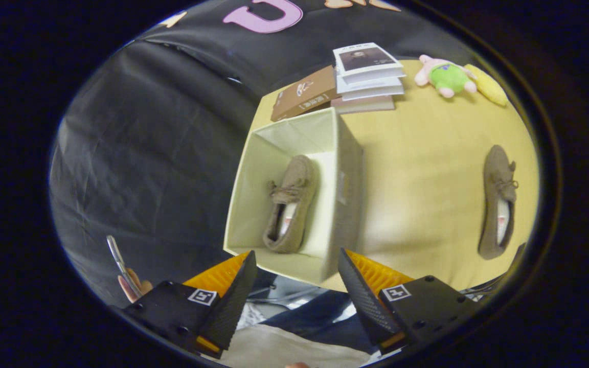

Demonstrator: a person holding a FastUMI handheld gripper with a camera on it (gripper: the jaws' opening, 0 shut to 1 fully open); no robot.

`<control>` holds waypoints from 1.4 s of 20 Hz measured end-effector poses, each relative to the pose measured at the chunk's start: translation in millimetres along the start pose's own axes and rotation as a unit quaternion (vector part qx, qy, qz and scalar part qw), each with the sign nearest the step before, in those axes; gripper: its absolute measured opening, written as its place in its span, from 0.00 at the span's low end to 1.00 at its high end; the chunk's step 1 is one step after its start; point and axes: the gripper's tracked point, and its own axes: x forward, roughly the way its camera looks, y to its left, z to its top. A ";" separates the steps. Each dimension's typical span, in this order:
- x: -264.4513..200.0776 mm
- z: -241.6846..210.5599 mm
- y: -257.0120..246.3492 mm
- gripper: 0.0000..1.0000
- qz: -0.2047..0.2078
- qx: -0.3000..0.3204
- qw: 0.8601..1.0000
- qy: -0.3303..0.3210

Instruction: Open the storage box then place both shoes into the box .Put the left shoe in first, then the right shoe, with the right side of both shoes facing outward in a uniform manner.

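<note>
One shoe in the box, one on the table

Gripper view: the gripper (294, 286) has its fingers spread apart, holding nothing. Just ahead, the open box (343, 168) holds one shoe (290, 204); its floor is partly hidden. The other shoe (499, 202) lies well apart on the table (422, 168).

a cream storage box (294, 153) holds a tan-brown shoe in the box (290, 204) with a pale lining; a matching brown shoe on the surface (498, 199) lies on the yellow surface (427, 168). brown book (304, 94), white book stack (368, 71), pink-and-green plush toy (445, 76).
</note>
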 end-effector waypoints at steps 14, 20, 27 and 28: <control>-92.3 -7.5 -222.1 1.00 -0.159 0.052 0.986 -0.014; -85.2 0.9 -310.5 1.00 -0.212 0.054 0.976 -0.010; -50.1 -3.3 -365.9 0.95 -0.224 0.069 0.972 0.022; -45.7 -3.7 -369.7 0.95 -0.226 0.071 0.971 0.024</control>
